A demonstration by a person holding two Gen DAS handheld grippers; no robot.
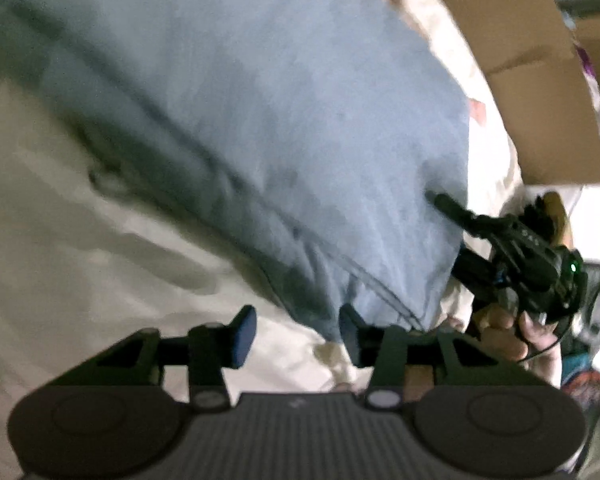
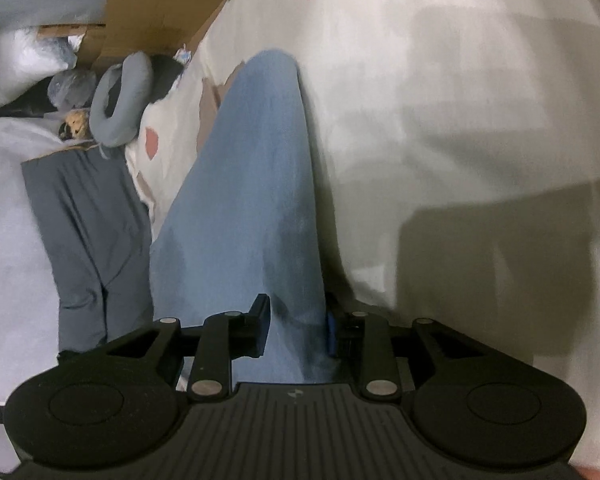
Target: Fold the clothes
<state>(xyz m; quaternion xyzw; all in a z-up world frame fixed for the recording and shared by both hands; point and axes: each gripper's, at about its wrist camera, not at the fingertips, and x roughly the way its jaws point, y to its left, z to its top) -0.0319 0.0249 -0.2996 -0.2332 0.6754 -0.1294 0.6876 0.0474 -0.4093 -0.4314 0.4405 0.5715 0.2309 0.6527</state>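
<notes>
A light blue garment (image 1: 300,120) lies across a cream bedsheet (image 1: 60,240). My left gripper (image 1: 298,336) stands open, and the garment's near hem corner lies just in front of its right finger (image 1: 350,334). Nothing sits between the pads. At the right of the left wrist view, a hand holds my right gripper (image 1: 444,204) at the garment's side edge, one finger lying on top of the cloth. In the right wrist view the blue garment (image 2: 252,184) runs as a raised fold straight into my right gripper (image 2: 296,330), whose pads press on it from both sides.
A cardboard box (image 1: 532,64) stands beyond the bed. Beside the bedsheet (image 2: 440,100) lie folded dark grey trousers (image 2: 88,224), a grey neck pillow (image 2: 120,96) and plastic bags (image 2: 28,60). The sheet has pink patches (image 2: 152,142).
</notes>
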